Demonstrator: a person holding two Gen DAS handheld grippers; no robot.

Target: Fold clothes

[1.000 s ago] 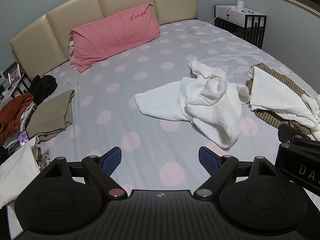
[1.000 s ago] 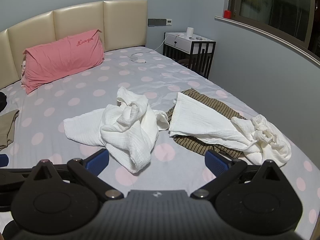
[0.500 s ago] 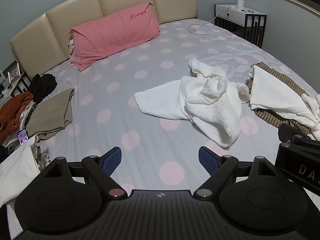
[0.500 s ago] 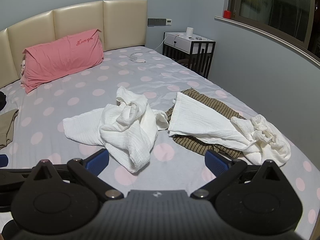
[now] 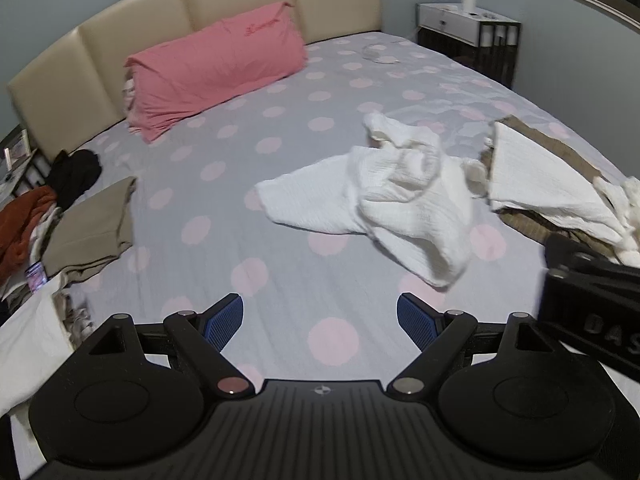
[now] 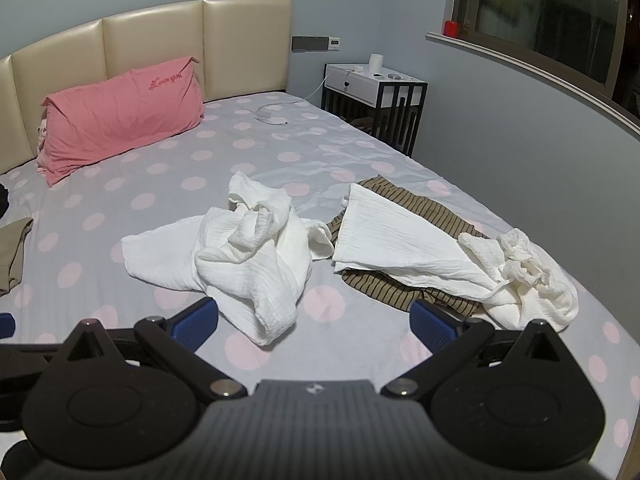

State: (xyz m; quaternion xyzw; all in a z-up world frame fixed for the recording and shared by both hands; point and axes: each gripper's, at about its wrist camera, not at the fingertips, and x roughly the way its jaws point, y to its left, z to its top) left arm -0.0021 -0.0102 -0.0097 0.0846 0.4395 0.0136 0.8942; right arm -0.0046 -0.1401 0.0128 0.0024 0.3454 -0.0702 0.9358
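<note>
Close up, left gripper (image 5: 320, 316) wide open, holding nothing. Same for right gripper (image 6: 314, 318): blue pads far apart, only bed (image 5: 280, 280) between them.

Since a moment ago, moved a little on the left side: picture now blurry and shifted. Hardly moved on the right. No change in the clothes. Maybe a reach toward the white cloth (image 5: 400, 208), but too early to tell.

Just past the pads, that white cloth in a crumpled heap, not folded. Beside it to the right, a second white cloth (image 6: 400, 240) lying bunched over a striped one (image 6: 384, 284). Off to the left, a tan cloth (image 5: 92, 224) lying flat and neat, with an orange one (image 5: 20, 228) and a black one (image 5: 76, 172) piled near it. Farther back, a pink pillow (image 5: 216, 68).

Hard to say what kind of clothes. Striped one mostly covered. Left pile cut off by the picture edge. Right pile partly hidden in the left view by the other tool.
</note>
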